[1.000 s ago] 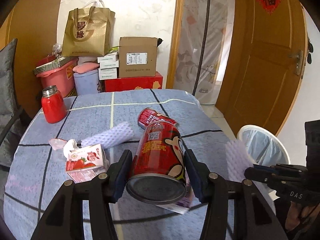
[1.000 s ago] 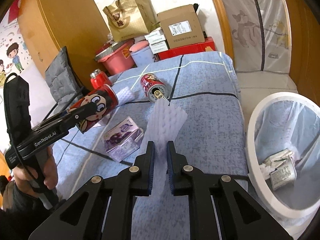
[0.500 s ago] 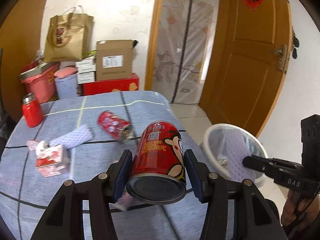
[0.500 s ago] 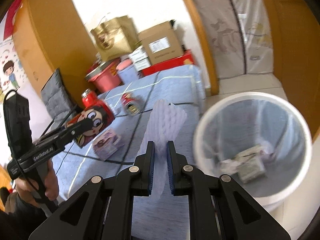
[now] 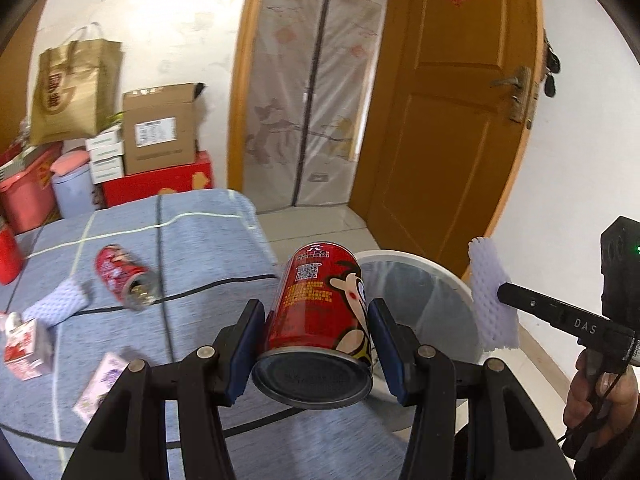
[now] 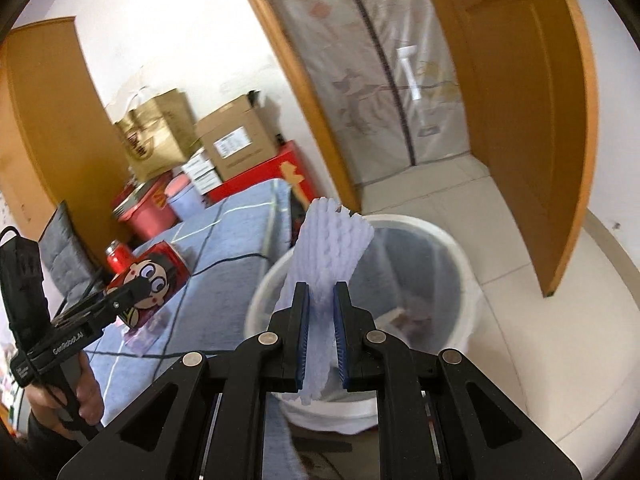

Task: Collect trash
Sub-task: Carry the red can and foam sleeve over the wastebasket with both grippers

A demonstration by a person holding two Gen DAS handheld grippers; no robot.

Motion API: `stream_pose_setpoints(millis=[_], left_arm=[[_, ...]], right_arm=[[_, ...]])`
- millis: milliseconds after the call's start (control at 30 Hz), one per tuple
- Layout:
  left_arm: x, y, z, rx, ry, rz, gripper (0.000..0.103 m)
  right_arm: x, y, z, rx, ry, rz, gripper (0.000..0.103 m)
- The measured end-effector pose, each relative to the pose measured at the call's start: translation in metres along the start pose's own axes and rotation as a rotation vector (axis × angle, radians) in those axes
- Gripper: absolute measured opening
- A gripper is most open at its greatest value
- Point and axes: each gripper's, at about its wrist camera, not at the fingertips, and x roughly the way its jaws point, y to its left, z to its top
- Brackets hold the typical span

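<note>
My left gripper is shut on a red drink can with a cartoon face, held over the table's right edge with the white bin just beyond it. My right gripper is shut on a white foam net sleeve, which sticks up in front of the white bin. The sleeve and right gripper also show at the right of the left wrist view. The red can in the left gripper shows at the left of the right wrist view. Some scraps lie in the bin's bottom.
On the blue tablecloth lie a second red can, another foam sleeve, a strawberry carton and a purple carton. Boxes and a paper bag stand behind the table. A wooden door stands at the right.
Both grippers have swung right, from over the table toward the bin, each keeping its load. The bin now sits right behind the can and under the foam sleeve.
</note>
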Motion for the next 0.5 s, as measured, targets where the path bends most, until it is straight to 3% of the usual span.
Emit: stream_pose_setpoints(millis=[500], left_arm=[[0.062,-0.027,0.008,0.036,0.047,-0.073,0.054]], right_arm=[[0.017,-0.044,0.007,0.055,0.011,-0.057,0.012]])
